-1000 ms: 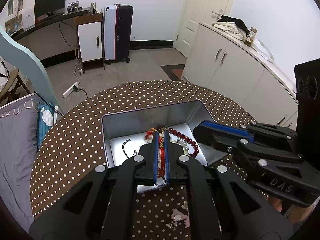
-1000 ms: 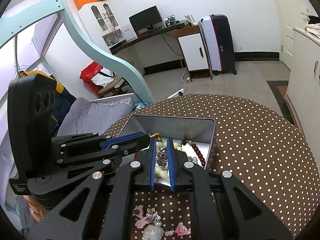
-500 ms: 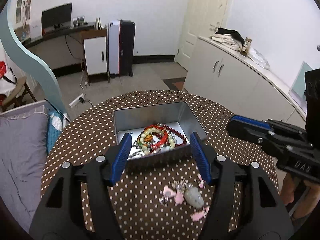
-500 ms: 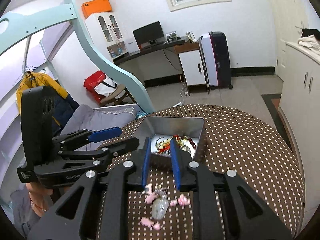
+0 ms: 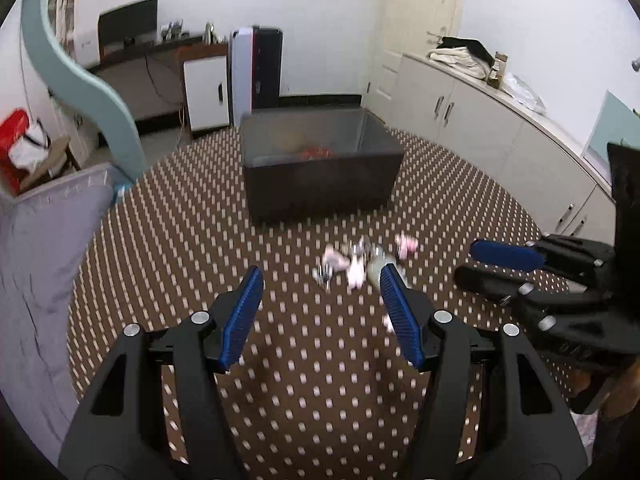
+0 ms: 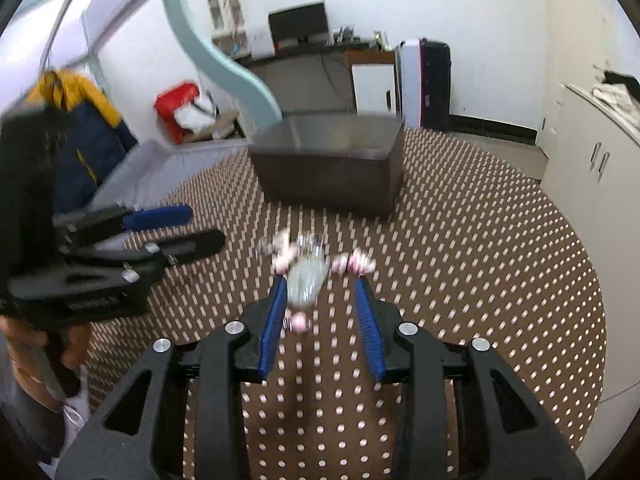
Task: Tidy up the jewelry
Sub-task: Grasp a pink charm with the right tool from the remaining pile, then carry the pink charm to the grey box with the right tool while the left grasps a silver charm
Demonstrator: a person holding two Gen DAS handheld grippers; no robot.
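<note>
A grey metal box (image 5: 320, 176) (image 6: 332, 168) stands on the dotted brown round table, with red and beige beads dimly visible inside. A loose pile of pink and silver jewelry with a pale stone (image 5: 360, 260) (image 6: 308, 272) lies on the cloth in front of the box. My left gripper (image 5: 320, 284) is open and empty, low over the table, just short of the pile. My right gripper (image 6: 320, 292) is open and empty, its fingertips flanking the pale stone. Each gripper shows in the other's view, the right (image 5: 504, 264) and the left (image 6: 176, 224).
The round table (image 5: 160, 240) has its edge close on the left, beside a grey bed (image 5: 36, 240). White cabinets (image 5: 500, 128) stand to the right. A desk, suitcase and teal slide stand behind.
Both grippers let go of jewelry over the box, opened, pulled back and dropped low toward the table. The loose pile now lies just ahead of the fingertips.
</note>
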